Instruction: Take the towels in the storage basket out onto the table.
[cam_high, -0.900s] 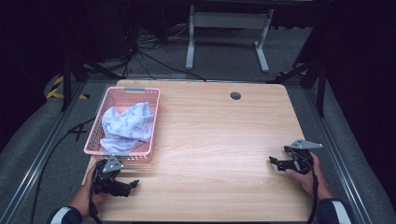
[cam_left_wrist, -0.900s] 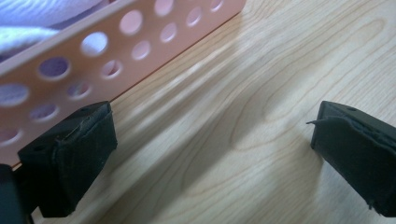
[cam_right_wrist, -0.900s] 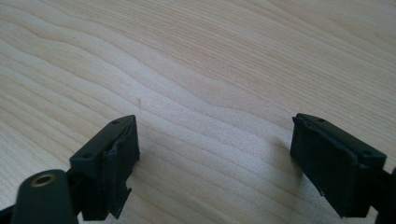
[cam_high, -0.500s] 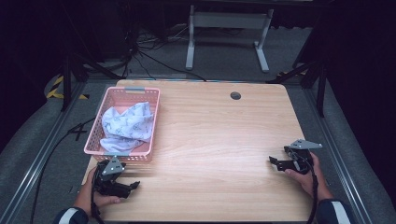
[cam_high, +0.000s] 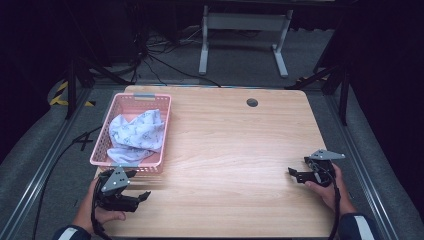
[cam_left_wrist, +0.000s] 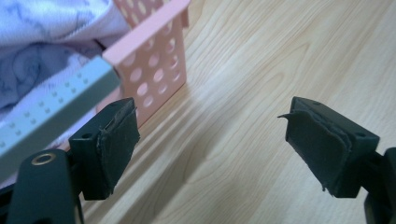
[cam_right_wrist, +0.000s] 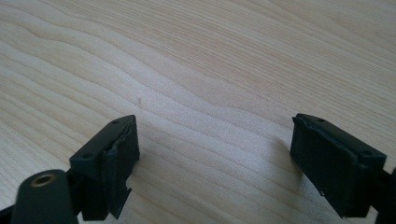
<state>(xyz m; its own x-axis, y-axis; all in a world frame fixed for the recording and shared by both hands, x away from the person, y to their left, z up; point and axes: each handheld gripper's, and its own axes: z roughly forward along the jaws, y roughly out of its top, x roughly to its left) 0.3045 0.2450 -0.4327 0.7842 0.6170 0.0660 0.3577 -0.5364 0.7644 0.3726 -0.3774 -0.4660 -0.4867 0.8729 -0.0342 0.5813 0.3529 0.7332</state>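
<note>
Though near, basket (cam_high: 131, 158) (pink) beyond left hand-held gripper (cam_high: 134, 189)

In my left gripper view the basket (cam_left_wrist: 154, 60) runs off the top and left edges, and the cloth (cam_left_wrist: 42, 42) inside is blurred, its print unreadable. The basket's pale handle (cam_left_wrist: 56, 112) is cut off at lower left. In the high view the basket wall hides the cloth's lower folds, and both forearms leave the bottom edge.

Lab, floor cables (cam_high: 165, 65) (dark), rails (cam_high: 42, 170)
</note>
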